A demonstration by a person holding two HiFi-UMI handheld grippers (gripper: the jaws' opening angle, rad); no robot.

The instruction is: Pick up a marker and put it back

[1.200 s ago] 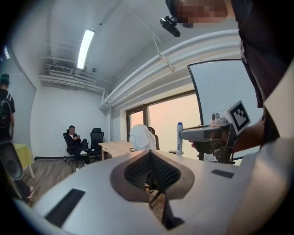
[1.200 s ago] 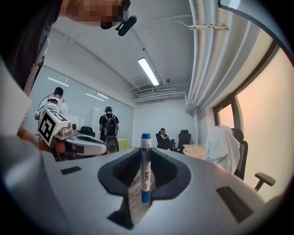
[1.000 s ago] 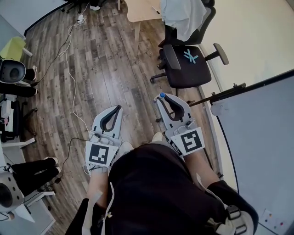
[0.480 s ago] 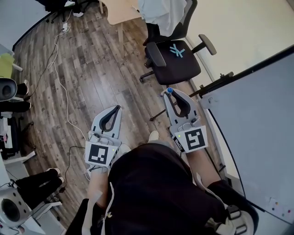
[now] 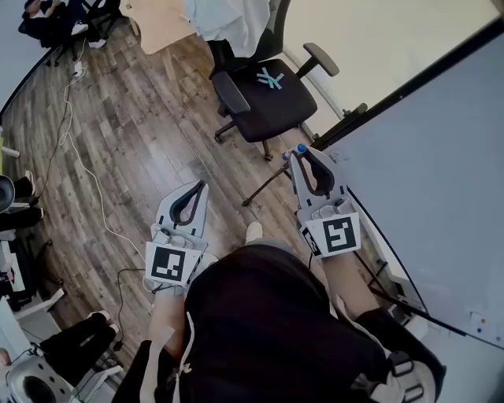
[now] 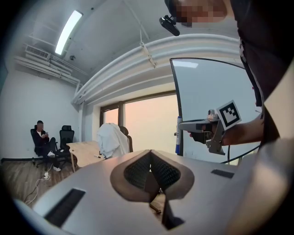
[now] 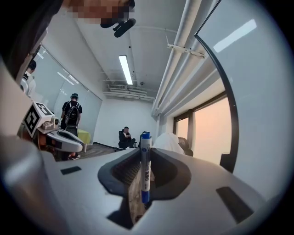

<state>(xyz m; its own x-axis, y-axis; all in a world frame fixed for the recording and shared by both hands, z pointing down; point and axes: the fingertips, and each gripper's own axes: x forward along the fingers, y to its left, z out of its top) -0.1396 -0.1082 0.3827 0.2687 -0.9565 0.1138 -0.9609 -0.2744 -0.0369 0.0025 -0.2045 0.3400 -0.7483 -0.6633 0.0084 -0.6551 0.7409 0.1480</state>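
A white marker with a blue cap (image 5: 300,148) stands upright between the tips of my right gripper (image 5: 302,156), which is shut on it. In the right gripper view the marker (image 7: 145,151) rises out of the jaws of the right gripper (image 7: 145,165), cap up. The gripper is held level beside the dark edge of a whiteboard (image 5: 441,173). My left gripper (image 5: 198,187) hangs lower left over the wood floor, shut with nothing in it. The left gripper view shows the left gripper (image 6: 149,158) with its pads pressed together, and the marker (image 6: 178,135) off to the right.
A black office chair (image 5: 268,94) stands just beyond the right gripper. Behind it is a wooden desk (image 5: 157,20) with a white cloth over another chair. A white cable (image 5: 79,173) runs along the floor at left. People sit and stand at the far side of the room.
My right gripper has carried the marker up and right, toward the whiteboard's edge. The head view has swung toward the board. The left gripper keeps its place in the view.
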